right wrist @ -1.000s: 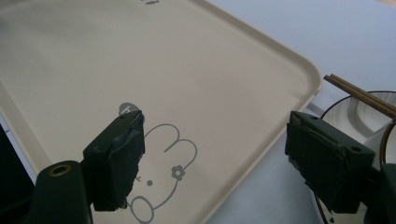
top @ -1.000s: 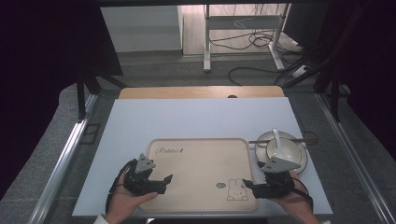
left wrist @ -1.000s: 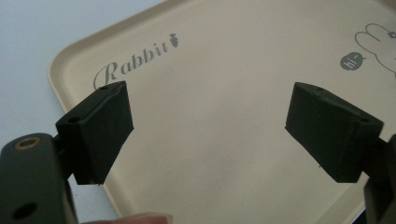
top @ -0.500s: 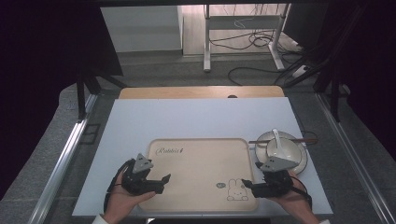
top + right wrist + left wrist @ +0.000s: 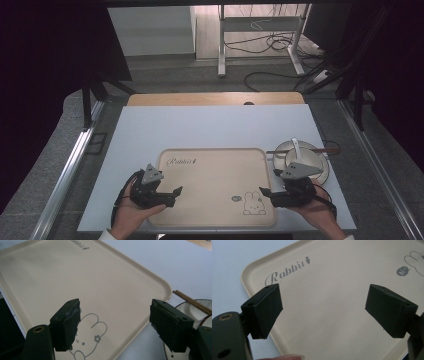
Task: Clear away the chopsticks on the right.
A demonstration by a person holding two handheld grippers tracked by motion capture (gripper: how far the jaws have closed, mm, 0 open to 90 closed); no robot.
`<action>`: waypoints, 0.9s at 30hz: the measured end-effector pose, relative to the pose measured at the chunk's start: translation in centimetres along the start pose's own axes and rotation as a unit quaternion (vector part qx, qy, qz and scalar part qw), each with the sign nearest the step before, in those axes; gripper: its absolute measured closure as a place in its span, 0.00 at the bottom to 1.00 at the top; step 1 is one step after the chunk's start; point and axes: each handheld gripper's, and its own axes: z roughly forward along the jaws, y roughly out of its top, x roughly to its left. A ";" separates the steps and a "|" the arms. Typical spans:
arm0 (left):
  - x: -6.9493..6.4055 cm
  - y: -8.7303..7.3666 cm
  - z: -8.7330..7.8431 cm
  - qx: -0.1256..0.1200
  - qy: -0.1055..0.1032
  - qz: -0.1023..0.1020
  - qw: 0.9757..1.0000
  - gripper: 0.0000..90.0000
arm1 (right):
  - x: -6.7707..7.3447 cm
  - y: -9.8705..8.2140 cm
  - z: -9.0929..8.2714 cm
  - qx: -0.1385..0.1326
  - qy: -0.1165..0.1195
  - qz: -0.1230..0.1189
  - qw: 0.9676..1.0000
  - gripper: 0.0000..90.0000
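Observation:
A beige tray (image 5: 215, 170) printed with "Rabbit" and a bunny drawing lies at the near middle of the white tabletop (image 5: 210, 125). My left gripper (image 5: 174, 196) is held over the tray's near-left corner, open, jaws pointing right. In the left gripper view, the gripper (image 5: 324, 302) has bare tray (image 5: 332, 272) between its black pads. My right gripper (image 5: 264, 196) hovers over the tray's near-right corner by the bunny, open, pointing left. In the right gripper view, the gripper (image 5: 115, 315) holds nothing above the tray (image 5: 62, 272).
Just right of the tray stands a white bowl (image 5: 306, 161) holding a white spoon (image 5: 296, 146), with brown chopsticks (image 5: 320, 150) laid across it. The bowl (image 5: 200, 307) and chopsticks (image 5: 190, 301) sit close behind my right jaw. A wooden table edge (image 5: 215, 98) lies beyond.

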 end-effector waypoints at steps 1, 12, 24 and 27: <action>0.0 0.0 0.0 0.000 0.000 0.000 1.000 0.16 | -0.2 0.3 -0.3 0.000 0.000 -0.001 1.000 0.29; 0.2 0.0 0.1 0.000 -0.001 -0.002 1.000 0.15 | -3.6 4.5 -3.0 0.007 -0.007 0.018 1.000 0.32; 0.4 0.0 0.3 0.003 0.003 -0.004 1.000 0.15 | -8.4 5.0 -4.5 -0.001 -0.039 0.072 0.997 0.33; 0.3 0.0 0.3 0.004 0.003 -0.005 1.000 0.15 | -9.9 5.0 -4.7 -0.001 -0.051 0.085 0.995 0.33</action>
